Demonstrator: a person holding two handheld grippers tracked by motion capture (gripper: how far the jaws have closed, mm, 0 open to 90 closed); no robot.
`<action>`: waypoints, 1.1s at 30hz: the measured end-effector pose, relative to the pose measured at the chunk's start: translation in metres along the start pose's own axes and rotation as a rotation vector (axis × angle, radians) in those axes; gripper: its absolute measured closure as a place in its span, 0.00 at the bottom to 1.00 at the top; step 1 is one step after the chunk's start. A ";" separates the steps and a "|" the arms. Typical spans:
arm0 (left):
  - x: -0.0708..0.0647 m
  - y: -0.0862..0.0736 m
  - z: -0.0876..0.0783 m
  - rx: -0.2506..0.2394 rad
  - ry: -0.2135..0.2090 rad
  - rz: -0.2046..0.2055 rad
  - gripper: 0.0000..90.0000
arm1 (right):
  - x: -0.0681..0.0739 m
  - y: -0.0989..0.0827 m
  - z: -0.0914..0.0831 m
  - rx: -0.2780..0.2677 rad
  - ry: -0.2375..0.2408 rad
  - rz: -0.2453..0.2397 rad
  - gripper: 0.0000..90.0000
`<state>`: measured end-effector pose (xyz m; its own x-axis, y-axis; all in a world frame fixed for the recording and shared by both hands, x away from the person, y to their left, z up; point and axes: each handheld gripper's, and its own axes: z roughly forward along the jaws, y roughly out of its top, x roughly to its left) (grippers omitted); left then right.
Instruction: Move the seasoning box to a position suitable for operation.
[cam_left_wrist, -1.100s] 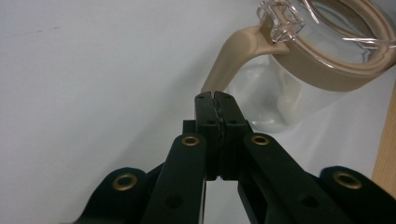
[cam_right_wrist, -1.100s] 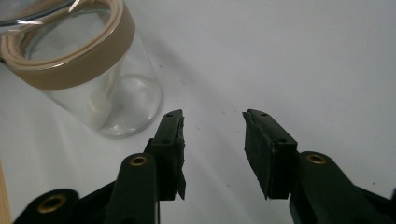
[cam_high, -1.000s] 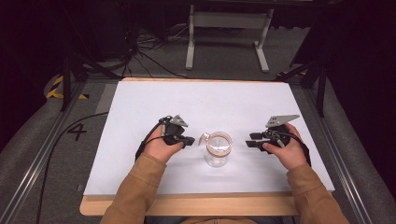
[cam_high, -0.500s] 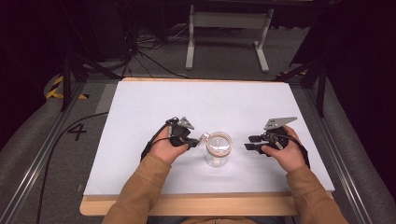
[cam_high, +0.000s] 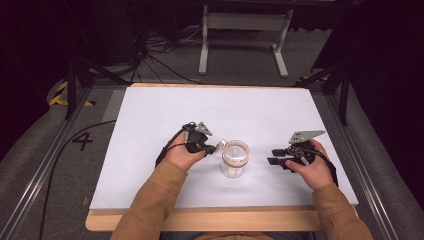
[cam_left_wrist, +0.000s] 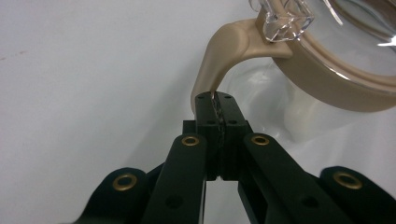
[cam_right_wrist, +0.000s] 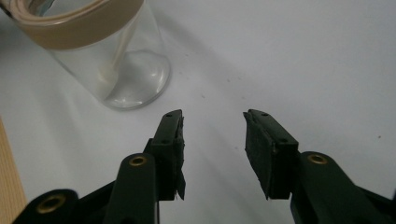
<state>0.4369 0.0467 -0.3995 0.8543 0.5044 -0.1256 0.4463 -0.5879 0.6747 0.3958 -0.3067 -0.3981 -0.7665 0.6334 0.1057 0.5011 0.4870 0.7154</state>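
A clear glass jar stood upright on the white table, near the front edge and about midway between your two hands. It had a tan band around its rim and a tan tab curving out and down from that band on your left side. No label or brand could be read on the jar.

Your left gripper lay just beside the jar, its jaws pressed together on the end of that tab; in the left gripper view the pads met with the tab's tip pinched between them. Your left hand rested on the table behind it.

Your right gripper sat to the right of the jar, apart from it and touching nothing, with its jaws spread wide over bare table. In the right gripper view the jar stood beyond and to the side of the two pads. Your right hand held it low over the table.

The only writing in sight was a black "4" marked on the grey floor left of the table.
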 end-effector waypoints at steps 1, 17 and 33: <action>0.001 0.001 0.002 -0.013 0.003 -0.002 1.00 | 0.000 -0.002 -0.001 0.002 -0.005 0.000 0.64; 0.013 0.019 0.021 -0.038 -0.021 0.001 0.99 | 0.008 -0.027 -0.023 -0.010 -0.077 0.027 0.73; 0.010 -0.005 -0.020 -0.096 0.016 -0.055 0.96 | 0.010 0.002 0.001 -0.004 -0.015 -0.064 1.00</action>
<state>0.4375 0.0675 -0.3895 0.8242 0.5452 -0.1532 0.4645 -0.4960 0.7337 0.3895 -0.2991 -0.3963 -0.7908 0.6101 0.0497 0.4498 0.5241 0.7232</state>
